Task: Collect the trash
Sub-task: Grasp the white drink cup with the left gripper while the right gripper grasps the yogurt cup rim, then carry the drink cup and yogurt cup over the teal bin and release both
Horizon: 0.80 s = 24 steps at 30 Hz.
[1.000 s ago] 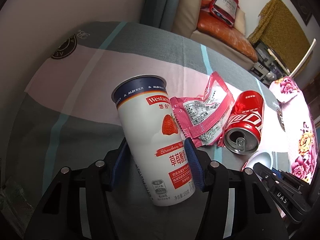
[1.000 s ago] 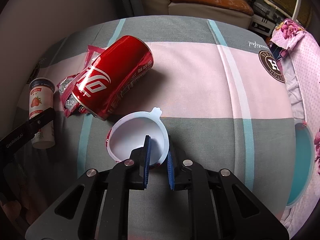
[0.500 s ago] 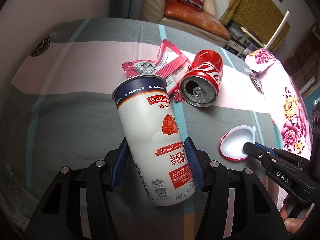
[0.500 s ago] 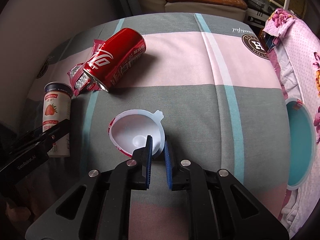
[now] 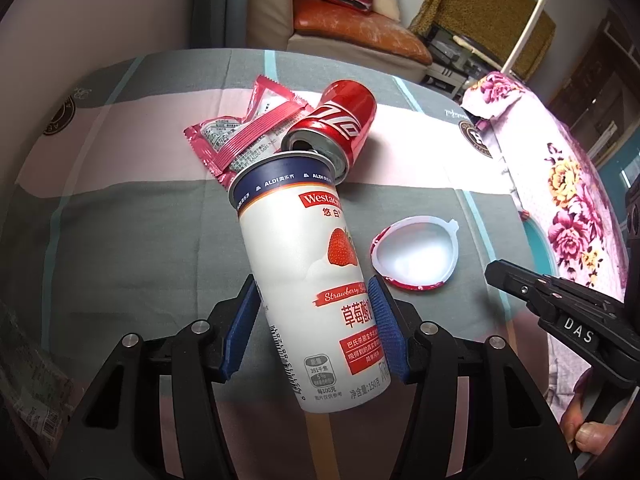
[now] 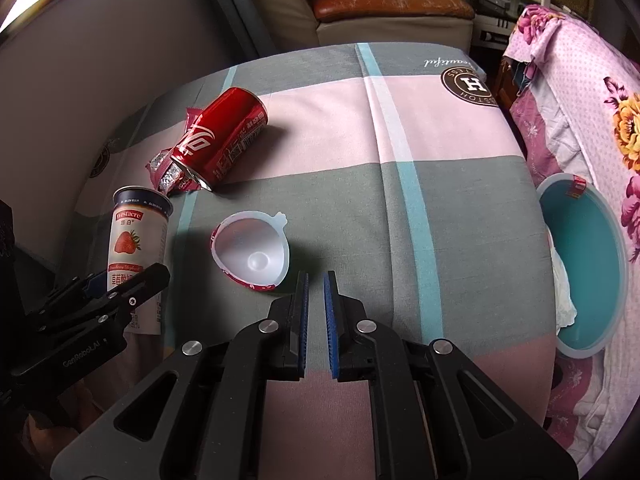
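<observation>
A home living room: a cushioned sofa [image 5: 352, 36], floral bedding [image 6: 592, 80] and a striped cloth-covered table [image 6: 440, 200]

Can [image 6: 218, 140] lies on the sheet [image 6: 440, 208], partly on the wrapper [image 6: 170, 172] at its left. Small cup [image 6: 252, 256] nearer, right of the yogurt cup [image 6: 136, 240]. Bin [image 6: 580, 276] sits off the sheet's right edge.

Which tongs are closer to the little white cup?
The right tongs. Their tips sit just beside the white cup, shut and empty. The left tongs are farther off to the side, holding the strawberry drink.
</observation>
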Each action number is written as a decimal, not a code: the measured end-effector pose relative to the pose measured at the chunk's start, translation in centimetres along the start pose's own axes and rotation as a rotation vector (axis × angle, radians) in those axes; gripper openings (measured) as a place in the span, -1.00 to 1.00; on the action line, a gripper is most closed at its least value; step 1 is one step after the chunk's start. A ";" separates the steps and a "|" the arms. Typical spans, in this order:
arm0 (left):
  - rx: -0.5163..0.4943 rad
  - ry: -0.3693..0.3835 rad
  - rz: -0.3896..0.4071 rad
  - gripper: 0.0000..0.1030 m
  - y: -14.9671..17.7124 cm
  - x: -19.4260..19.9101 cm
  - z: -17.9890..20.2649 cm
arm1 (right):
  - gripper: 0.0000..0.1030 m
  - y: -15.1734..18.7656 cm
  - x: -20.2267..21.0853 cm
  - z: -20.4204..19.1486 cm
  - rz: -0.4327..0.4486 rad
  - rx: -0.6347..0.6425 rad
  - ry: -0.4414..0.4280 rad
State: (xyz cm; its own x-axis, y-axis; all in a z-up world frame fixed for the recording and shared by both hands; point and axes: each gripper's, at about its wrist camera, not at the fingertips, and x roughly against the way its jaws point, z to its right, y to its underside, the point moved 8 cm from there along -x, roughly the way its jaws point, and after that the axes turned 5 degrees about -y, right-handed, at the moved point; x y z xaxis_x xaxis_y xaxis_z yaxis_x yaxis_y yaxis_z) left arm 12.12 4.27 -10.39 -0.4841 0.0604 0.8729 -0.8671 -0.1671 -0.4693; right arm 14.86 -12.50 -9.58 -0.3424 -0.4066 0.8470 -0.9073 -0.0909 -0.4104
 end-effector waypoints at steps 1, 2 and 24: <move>0.001 -0.006 0.003 0.09 -0.1 0.0 -0.1 | -0.79 0.0 0.0 0.1 -0.003 -0.013 -0.015; 0.005 -0.007 0.005 0.08 -0.1 0.0 -0.3 | -0.78 0.0 -0.2 0.1 -0.005 -0.020 -0.022; -0.054 -0.010 -0.081 0.33 0.5 -2.9 -1.5 | -0.80 -2.5 -6.5 -2.3 -0.042 0.015 -0.078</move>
State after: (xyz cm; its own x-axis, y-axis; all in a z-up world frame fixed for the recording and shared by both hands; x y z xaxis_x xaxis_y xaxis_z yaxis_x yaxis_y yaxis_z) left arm 12.91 5.46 -13.35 -0.4115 0.0619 0.9093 -0.9084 -0.1092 -0.4037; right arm 18.80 -7.53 -13.27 -0.2839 -0.4720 0.8346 -0.9164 -0.1227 -0.3811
